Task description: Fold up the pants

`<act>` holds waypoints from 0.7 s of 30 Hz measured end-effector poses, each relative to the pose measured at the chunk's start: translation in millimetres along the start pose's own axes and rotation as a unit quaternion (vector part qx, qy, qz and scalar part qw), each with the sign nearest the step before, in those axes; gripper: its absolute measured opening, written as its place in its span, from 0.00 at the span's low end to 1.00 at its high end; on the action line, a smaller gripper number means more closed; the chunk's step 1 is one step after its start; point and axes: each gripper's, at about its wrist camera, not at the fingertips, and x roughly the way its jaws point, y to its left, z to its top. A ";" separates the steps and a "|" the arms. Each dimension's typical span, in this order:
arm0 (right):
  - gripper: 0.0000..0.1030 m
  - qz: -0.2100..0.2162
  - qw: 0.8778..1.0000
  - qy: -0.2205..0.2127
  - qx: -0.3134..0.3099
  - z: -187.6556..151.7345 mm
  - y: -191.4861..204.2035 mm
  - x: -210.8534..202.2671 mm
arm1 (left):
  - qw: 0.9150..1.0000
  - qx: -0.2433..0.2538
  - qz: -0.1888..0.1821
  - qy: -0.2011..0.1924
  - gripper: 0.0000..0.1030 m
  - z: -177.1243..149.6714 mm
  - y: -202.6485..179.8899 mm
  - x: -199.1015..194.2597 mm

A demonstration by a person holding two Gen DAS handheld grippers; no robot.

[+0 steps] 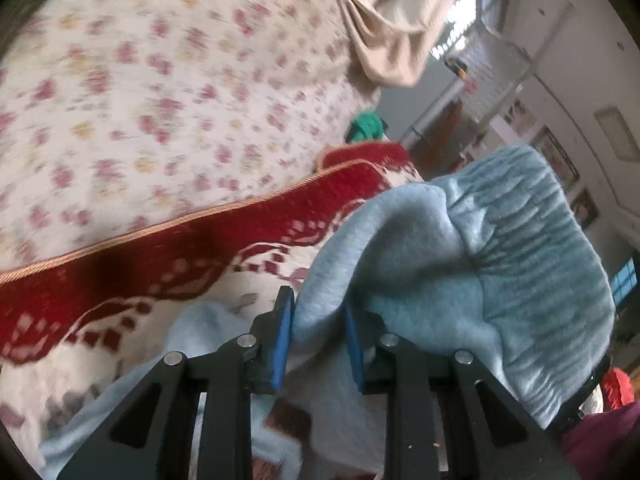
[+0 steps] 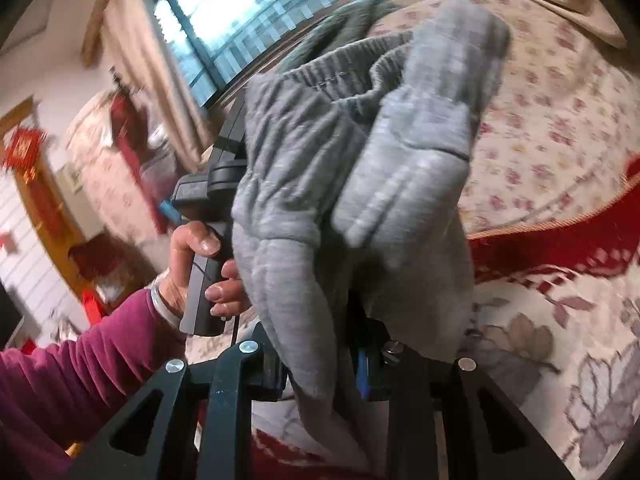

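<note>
Bed (image 1: 140, 80) w/ floral sheet fills the far/left of the left wrist view; red-and-cream blanket (image 1: 160, 256) lies across it nearer the cam. Beige cloth (image 1: 384, 20) bunched at the far edge. Room bg blurred, not useful.

Pants (image 1: 460, 264): grey-blue fleece, elastic waistband (image 1: 552, 240) ribbed and bunched. They're up off the bed, hanging between both grippers, not laid flat. In the right wrist view the waistband end sags in a loose clump w/ one flap drooping over itself; lower part trails down toward the blanket, can't see the legs or hems.

Left gripper (image 1: 320, 340): blue pads clamped on a fold of the pants near the waistband, fabric pinched between. Right gripper (image 2: 322, 364): jaws closed onto the pants too, cloth runs straight down between the pads, though pads mostly hidden by fabric. Person's left hand (image 2: 200, 264), magenta sleeve, grips the other tool's handle in the right wrist view.

Progress, my read: early. Done = garment picked up at the waist w/ both grippers. No clean crease visible anywhere. Left = spread/straighten, lay flat on the bed, leg over leg, then fold lengthwise. Can't tell if legs are aligned yet.

Risk: thick bunched fleece, grip may be on one layer only.
</note>
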 end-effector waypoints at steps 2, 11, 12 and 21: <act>0.27 0.010 1.000 0.014 -0.018 -0.3 16.1 13.4 | 1.000 -0.008 0.015 -0.013 0.19 -11.1 11.4 -22.5; 0.27 0.026 0.989 0.104 -0.100 -29.0 68.9 91.9 | 0.985 -0.106 0.117 -0.067 0.14 -91.4 97.0 -126.3; 0.27 0.026 0.987 0.116 -0.107 -34.5 72.1 101.2 | 0.981 -0.118 0.136 -0.072 0.14 -102.4 106.4 -137.8; 0.31 -0.001 0.964 0.202 -0.172 -88.4 91.0 171.6 | 0.957 -0.140 0.240 -0.086 0.42 -150.9 117.0 -187.6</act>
